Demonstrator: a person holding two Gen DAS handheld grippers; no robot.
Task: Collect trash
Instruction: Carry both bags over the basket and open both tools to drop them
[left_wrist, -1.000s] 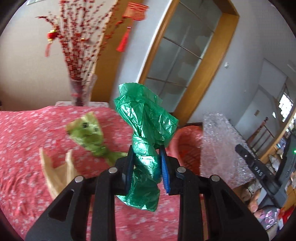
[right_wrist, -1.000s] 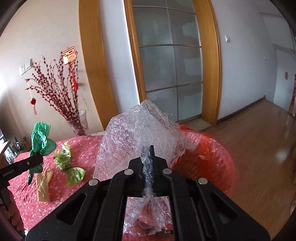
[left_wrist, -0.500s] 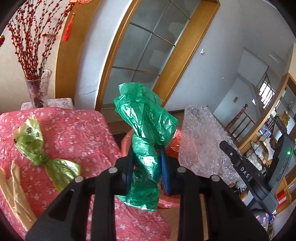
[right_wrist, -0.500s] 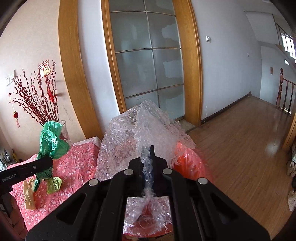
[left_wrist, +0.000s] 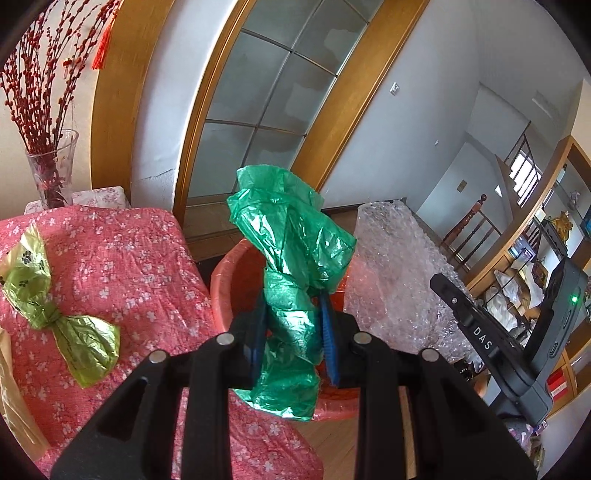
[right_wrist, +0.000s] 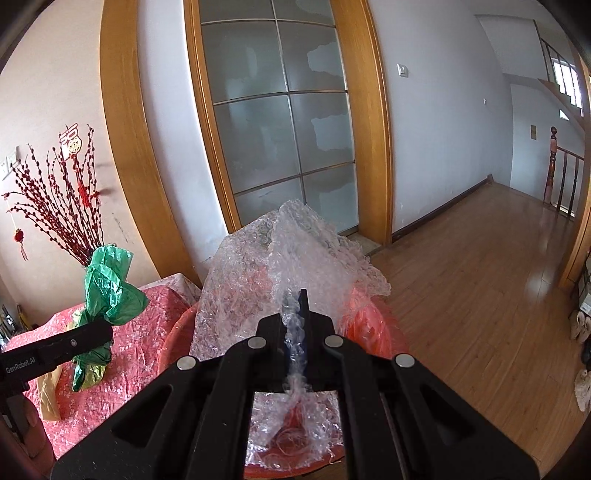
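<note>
My left gripper (left_wrist: 293, 317) is shut on a crumpled green plastic bag (left_wrist: 291, 236) and holds it over the near rim of the red bin (left_wrist: 225, 273). My right gripper (right_wrist: 295, 314) is shut on a sheet of clear bubble wrap (right_wrist: 295, 254) that hangs over the red bin (right_wrist: 373, 325). In the right wrist view the green bag (right_wrist: 109, 288) and the left gripper's finger (right_wrist: 55, 349) show at the left. In the left wrist view the bubble wrap (left_wrist: 391, 273) and the right gripper's finger (left_wrist: 476, 328) show at the right.
A yellow-green twisted bag (left_wrist: 55, 310) and a tan wrapper (left_wrist: 11, 398) lie on the red flowered tablecloth (left_wrist: 122, 258). A glass vase (left_wrist: 51, 170) with red branches stands at the back. Wooden floor (right_wrist: 480, 295) lies right of the bin.
Both grippers have swung right with their loads, away from the table and over the red bin. The green bag now hangs above the bin's rim.
</note>
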